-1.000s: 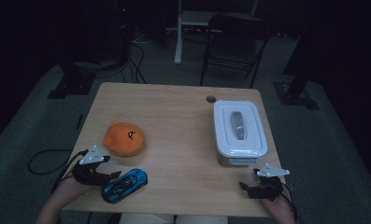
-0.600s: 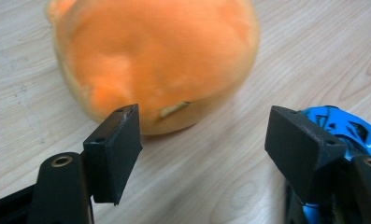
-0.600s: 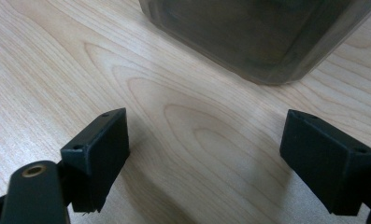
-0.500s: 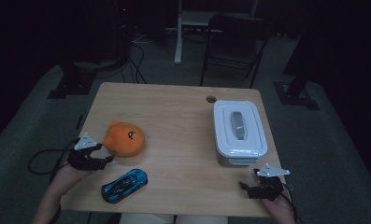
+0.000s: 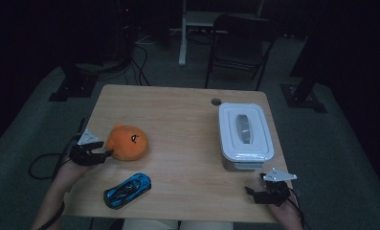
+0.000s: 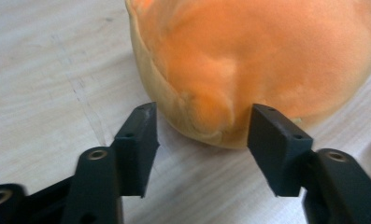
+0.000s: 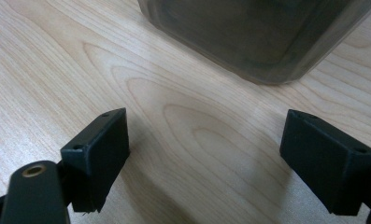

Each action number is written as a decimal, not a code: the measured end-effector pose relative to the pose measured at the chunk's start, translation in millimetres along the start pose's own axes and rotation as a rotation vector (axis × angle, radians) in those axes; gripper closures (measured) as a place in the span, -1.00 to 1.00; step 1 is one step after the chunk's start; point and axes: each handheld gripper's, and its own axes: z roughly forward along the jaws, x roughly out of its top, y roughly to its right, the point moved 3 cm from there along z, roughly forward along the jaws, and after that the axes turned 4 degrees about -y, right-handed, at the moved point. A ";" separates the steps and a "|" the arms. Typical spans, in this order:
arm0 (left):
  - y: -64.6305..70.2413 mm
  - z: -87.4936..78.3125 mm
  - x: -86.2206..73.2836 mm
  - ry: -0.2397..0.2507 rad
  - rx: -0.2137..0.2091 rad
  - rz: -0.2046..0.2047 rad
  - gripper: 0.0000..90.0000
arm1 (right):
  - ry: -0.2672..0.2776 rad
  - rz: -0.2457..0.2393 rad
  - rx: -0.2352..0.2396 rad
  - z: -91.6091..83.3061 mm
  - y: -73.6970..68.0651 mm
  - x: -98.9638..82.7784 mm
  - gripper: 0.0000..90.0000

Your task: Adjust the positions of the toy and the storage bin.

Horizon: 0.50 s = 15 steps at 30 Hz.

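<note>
An orange plush toy [image 5: 127, 142] lies on the left half of the wooden table [image 5: 178, 120]. My left gripper [image 5: 101, 154] is open right at the toy's left side. In the left gripper view the plush toy [image 6: 262, 60] bulges just beyond the two black jaws, and a small fold of it sits between the tips of my left gripper [image 6: 202, 126]. A blue toy car [image 5: 127, 190] lies near the front edge. My right gripper [image 5: 254, 191] rests open at the front right, just short of a white lidded container [image 5: 245, 134].
The container's grey wall [image 7: 262, 32] stands a short way ahead of my open right gripper [image 7: 206, 140] in its own view. A dark round hole [image 5: 216, 101] sits near the table's far edge. A chair [image 5: 240, 38] and stands line the dark floor behind.
My left gripper has left the blue car and moved up and back to the orange plush toy's left side. The right gripper has not moved.
</note>
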 end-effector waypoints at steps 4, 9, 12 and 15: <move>1.6 0.3 -1.5 -0.004 -0.001 0.023 0.42 | 0.000 0.000 0.000 0.0 0.0 0.0 -0.66; 7.8 -4.9 -5.4 -0.033 -0.031 0.040 0.68 | 0.000 0.000 0.000 0.0 0.0 0.0 -0.66; 16.2 -8.4 -8.5 -0.043 -0.051 0.065 0.72 | 0.000 0.000 0.000 0.0 0.0 0.0 -0.66; 24.5 -9.9 -11.4 -0.049 -0.070 0.075 0.76 | 0.000 0.000 0.000 0.0 0.0 0.0 -0.66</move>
